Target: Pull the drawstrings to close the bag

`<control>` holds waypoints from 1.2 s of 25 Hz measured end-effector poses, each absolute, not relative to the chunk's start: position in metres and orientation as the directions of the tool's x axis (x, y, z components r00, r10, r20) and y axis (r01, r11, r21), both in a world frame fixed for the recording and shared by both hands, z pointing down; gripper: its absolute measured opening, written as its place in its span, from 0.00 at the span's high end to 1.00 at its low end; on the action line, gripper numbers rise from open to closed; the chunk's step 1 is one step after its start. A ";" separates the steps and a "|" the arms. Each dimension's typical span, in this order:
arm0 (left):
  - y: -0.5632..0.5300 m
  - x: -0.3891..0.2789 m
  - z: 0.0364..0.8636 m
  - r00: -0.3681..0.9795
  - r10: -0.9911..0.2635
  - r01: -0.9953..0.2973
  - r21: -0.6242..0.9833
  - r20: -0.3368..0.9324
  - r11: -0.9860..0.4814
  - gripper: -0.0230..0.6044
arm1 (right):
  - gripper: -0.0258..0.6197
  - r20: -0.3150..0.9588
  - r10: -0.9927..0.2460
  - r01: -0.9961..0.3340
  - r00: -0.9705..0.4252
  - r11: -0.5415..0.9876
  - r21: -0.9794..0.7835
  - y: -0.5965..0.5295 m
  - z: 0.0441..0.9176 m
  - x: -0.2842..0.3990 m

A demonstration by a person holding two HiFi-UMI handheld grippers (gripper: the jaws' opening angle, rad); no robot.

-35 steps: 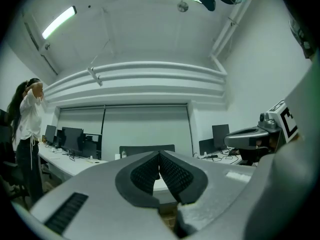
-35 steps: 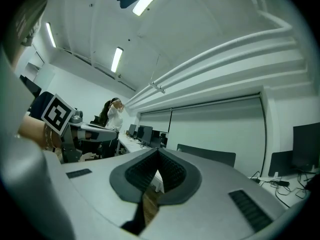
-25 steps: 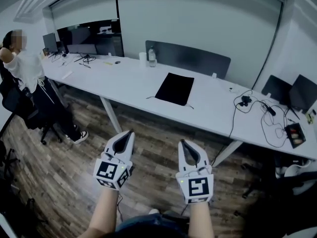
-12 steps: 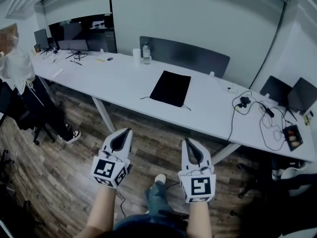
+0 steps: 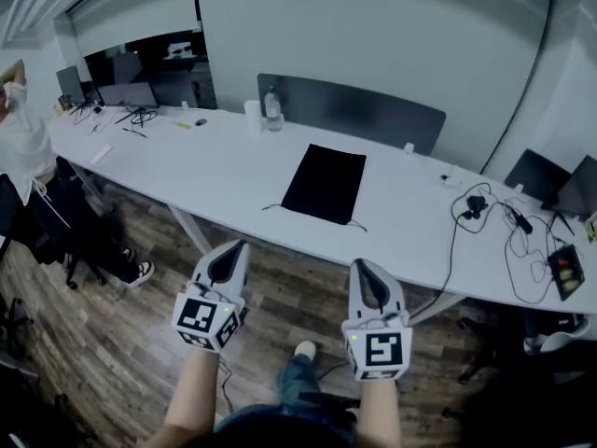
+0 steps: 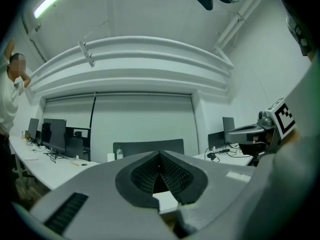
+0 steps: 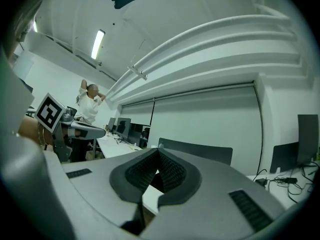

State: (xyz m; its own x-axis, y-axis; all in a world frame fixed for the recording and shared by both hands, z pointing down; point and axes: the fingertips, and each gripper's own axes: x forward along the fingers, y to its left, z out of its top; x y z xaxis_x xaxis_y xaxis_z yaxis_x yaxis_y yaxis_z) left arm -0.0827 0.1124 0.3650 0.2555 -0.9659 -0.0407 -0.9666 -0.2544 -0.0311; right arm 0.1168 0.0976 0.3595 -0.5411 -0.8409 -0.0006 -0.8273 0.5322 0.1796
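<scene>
Head view shows the approach: left gripper [image 5: 239,248] and right gripper [image 5: 360,265], both closed and empty, must next reach the drawstrings [image 5: 271,207] of the bag [image 5: 325,183].

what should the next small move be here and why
Probably bring both grippers forward to the near edge of the black drawstring bag and open the jaws. The left gripper and right gripper are shut, empty and short of the white table, and the drawstrings stick out at the bag's near corners.

Open table [image 5: 215,161] around bag [image 5: 325,183]; cables [image 5: 516,220] far right
</scene>
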 end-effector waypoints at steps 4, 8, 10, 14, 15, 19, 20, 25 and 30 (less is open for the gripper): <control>0.057 -0.090 0.370 0.266 -0.964 -0.964 -0.025 -0.012 -0.266 0.96 | 0.97 0.015 -0.853 -0.840 -0.521 0.516 0.165 0.044 0.367 0.116; 0.001 -0.095 0.377 0.284 -0.959 -0.958 -0.036 0.015 -0.285 0.96 | 0.97 0.037 -0.868 -0.856 -0.495 0.495 0.149 -0.009 0.375 0.121; -0.023 -0.098 0.382 0.290 -0.957 -0.956 -0.033 0.029 -0.290 0.96 | 0.97 0.047 -0.871 -0.860 -0.488 0.489 0.146 -0.033 0.379 0.122; -0.066 -0.103 0.396 0.281 -0.957 -0.959 -0.021 0.067 -0.283 0.96 | 0.97 0.079 -0.874 -0.861 -0.479 0.485 0.151 -0.074 0.389 0.129; -0.075 -0.103 0.400 0.278 -0.957 -0.960 -0.020 0.077 -0.281 0.96 | 0.97 0.088 -0.873 -0.861 -0.479 0.487 0.149 -0.082 0.392 0.131; -0.101 -0.106 0.414 0.272 -0.955 -0.961 -0.022 0.116 -0.276 0.96 | 0.97 0.129 -0.868 -0.857 -0.480 0.495 0.140 -0.105 0.406 0.139; -0.106 -0.107 0.418 0.272 -0.954 -0.960 -0.024 0.125 -0.277 0.96 | 0.97 0.133 -0.868 -0.859 -0.478 0.493 0.135 -0.110 0.410 0.140; -0.122 -0.116 0.443 0.281 -0.943 -0.957 -0.021 0.181 -0.289 0.96 | 0.97 0.181 -0.861 -0.862 -0.475 0.497 0.098 -0.125 0.437 0.142; -0.145 -0.128 0.475 0.294 -0.924 -0.953 0.001 0.243 -0.303 0.96 | 0.97 0.263 -0.865 -0.885 -0.426 0.459 0.076 -0.142 0.470 0.148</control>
